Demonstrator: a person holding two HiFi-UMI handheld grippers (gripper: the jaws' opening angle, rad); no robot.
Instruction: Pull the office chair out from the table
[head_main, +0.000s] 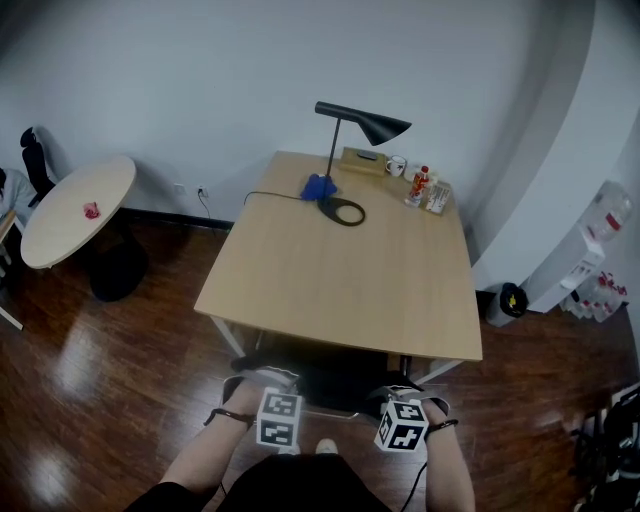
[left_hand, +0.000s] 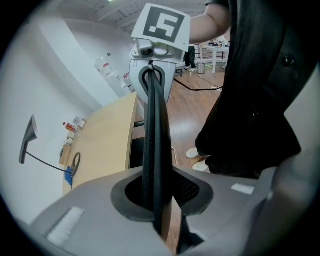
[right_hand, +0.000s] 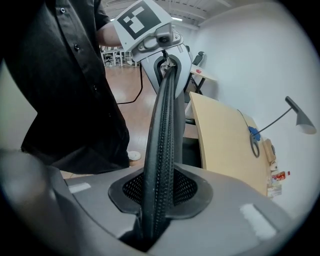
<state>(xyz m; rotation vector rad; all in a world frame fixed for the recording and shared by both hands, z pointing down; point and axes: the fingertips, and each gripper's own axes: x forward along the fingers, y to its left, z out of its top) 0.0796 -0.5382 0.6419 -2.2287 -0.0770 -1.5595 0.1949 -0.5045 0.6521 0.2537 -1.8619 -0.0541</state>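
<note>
Head view: one office chair (head_main: 330, 380) sits tucked at the near edge of one wooden table (head_main: 340, 285). One lamp (head_main: 362, 122) stands on the table.
My two grippers, left gripper (head_main: 272, 388) and right gripper (head_main: 402, 396), are on the chair's back.
Left gripper view: jaws narrow, clamped on the chair's mesh back edge.
Right gripper view: same narrow grip on that edge.

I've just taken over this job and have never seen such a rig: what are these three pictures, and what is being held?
No robot here: a person holds a two-jaw gripper in each hand. The head view looks down from their head; each gripper view looks along one gripper's jaws. The left gripper and right gripper both clamp the top edge of the mesh backrest of the office chair, which stands at the wooden table. On the table stand a black desk lamp, a mug and small bottles.
</note>
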